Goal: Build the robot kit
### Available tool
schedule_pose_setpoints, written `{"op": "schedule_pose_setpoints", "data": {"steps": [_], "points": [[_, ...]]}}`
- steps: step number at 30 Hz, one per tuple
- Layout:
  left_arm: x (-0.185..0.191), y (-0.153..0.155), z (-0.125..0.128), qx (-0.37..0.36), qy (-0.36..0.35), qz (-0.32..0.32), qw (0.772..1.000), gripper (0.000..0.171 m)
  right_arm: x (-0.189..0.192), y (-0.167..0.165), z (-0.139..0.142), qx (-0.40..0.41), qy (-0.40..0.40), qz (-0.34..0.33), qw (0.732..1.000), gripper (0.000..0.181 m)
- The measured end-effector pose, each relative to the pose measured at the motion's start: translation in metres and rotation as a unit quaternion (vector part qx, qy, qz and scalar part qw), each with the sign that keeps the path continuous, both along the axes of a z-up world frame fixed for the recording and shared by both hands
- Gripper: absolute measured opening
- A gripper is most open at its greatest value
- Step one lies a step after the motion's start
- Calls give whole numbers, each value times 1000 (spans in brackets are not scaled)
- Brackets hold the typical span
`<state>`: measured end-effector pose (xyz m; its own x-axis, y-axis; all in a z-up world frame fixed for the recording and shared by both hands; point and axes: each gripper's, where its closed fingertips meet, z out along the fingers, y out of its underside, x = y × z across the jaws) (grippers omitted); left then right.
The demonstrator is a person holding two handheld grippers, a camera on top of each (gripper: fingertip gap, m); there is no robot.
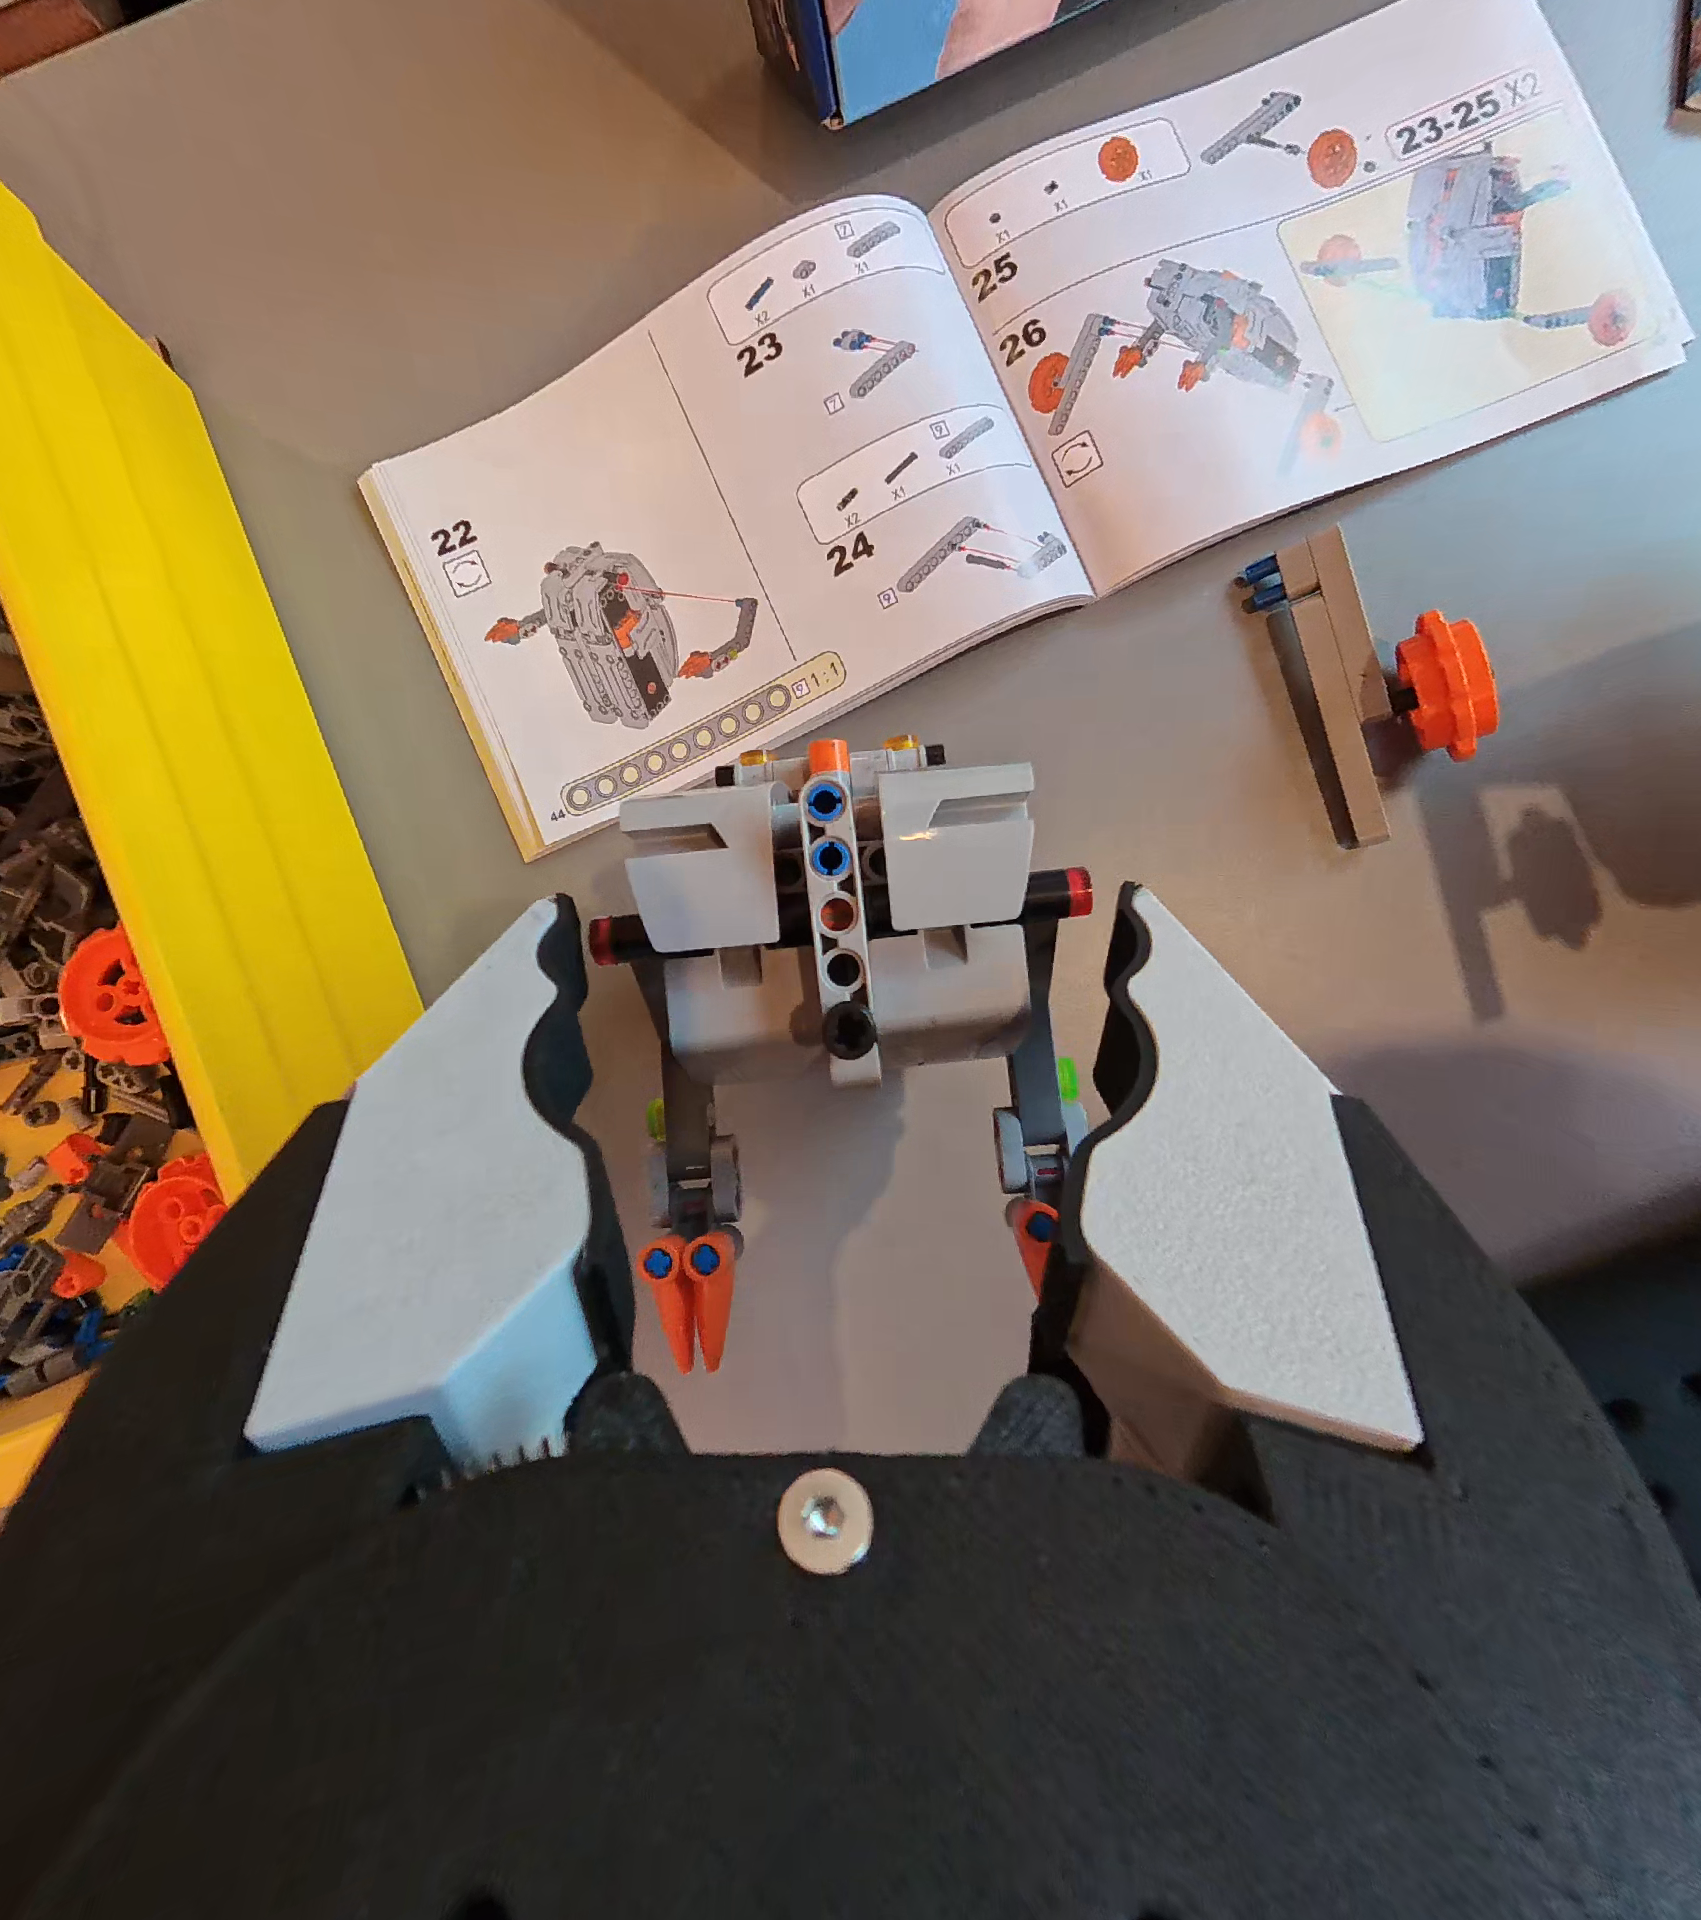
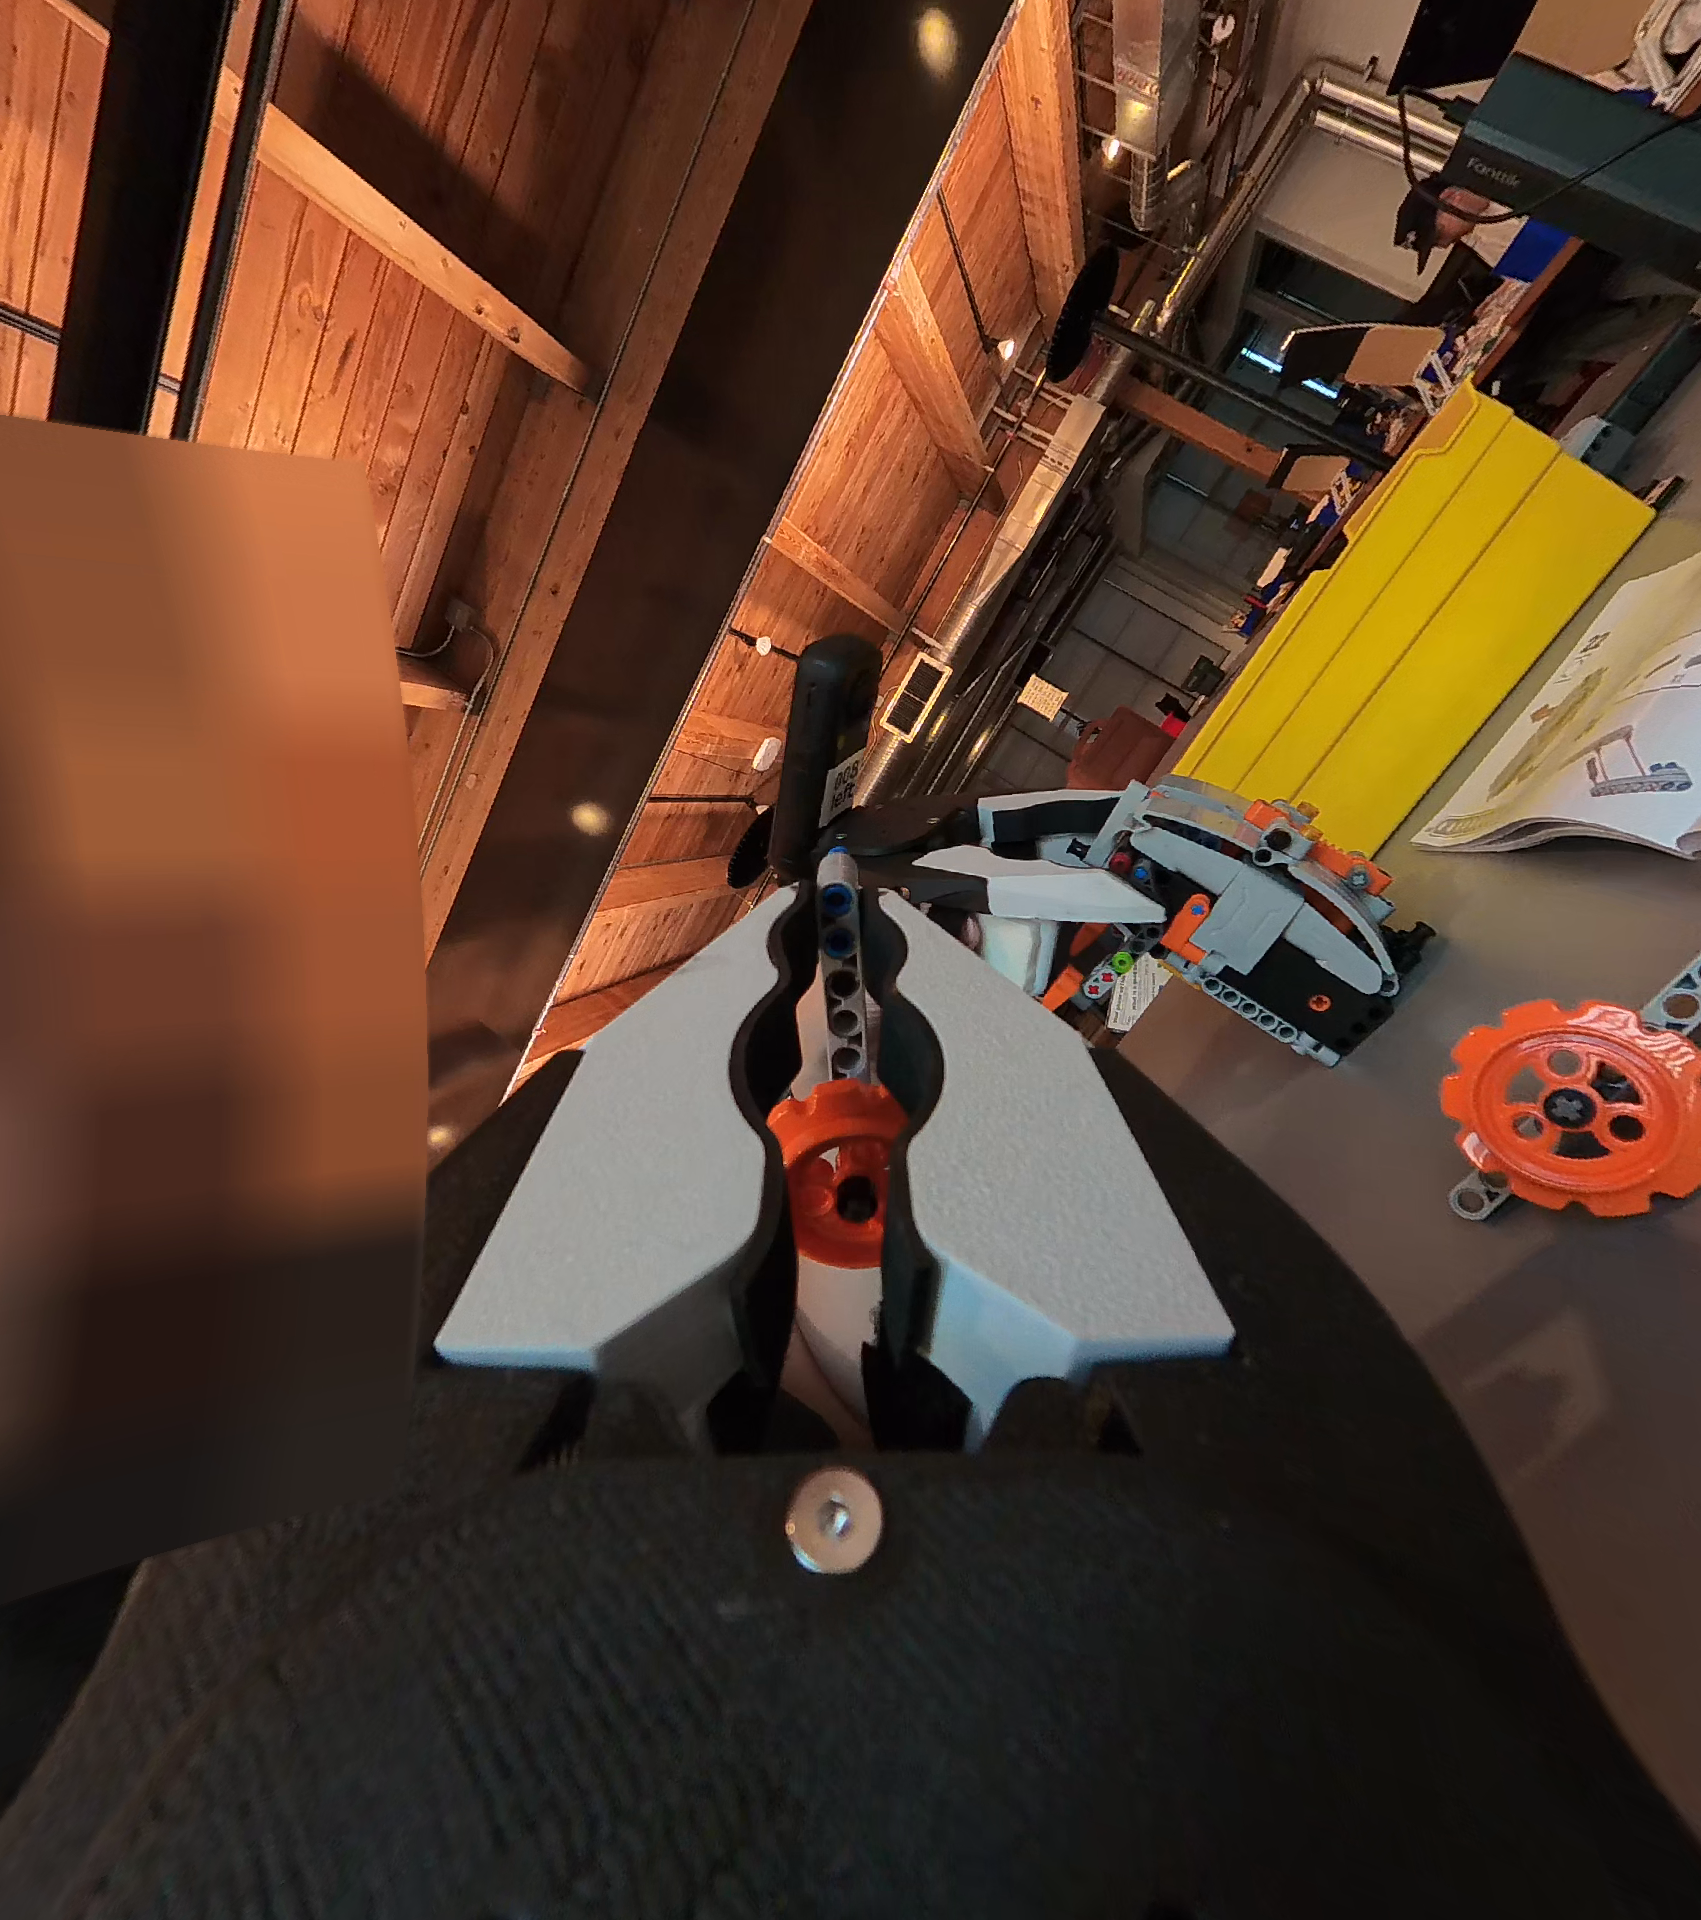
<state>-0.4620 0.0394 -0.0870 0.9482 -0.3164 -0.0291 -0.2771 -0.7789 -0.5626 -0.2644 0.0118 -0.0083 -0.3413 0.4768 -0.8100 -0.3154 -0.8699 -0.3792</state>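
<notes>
My left gripper (image 1: pixel 841 904) stands wide, its jaws closed around a grey brick-built model (image 1: pixel 825 997) with orange claws, at the ends of its black axle. The model rests low over the grey table (image 1: pixel 410 260). In the right wrist view the same model (image 2: pixel 1272 935) shows held by the left gripper (image 2: pixel 1085 852). My right gripper (image 2: pixel 841 935) is shut on a grey holed beam (image 2: pixel 841 997) that has blue pins at its tip and an orange toothed wheel (image 2: pixel 835 1174). It holds this in the air, left of the model.
A second beam with an orange wheel (image 1: pixel 1345 665) lies on the table right of the model, and it also shows in the right wrist view (image 2: pixel 1584 1122). An open instruction booklet (image 1: pixel 825 468) lies behind. A yellow bin (image 1: pixel 98 623) of loose parts stands at left. A box (image 1: pixel 887 52) stands at the back.
</notes>
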Motion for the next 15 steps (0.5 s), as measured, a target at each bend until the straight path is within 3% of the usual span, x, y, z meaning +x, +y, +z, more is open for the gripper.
{"op": "schedule_pose_setpoints", "data": {"steps": [15], "points": [[1,4,-8,-12,-7,30,999,95,0,0,0,0,-1,0,1000,5]]}}
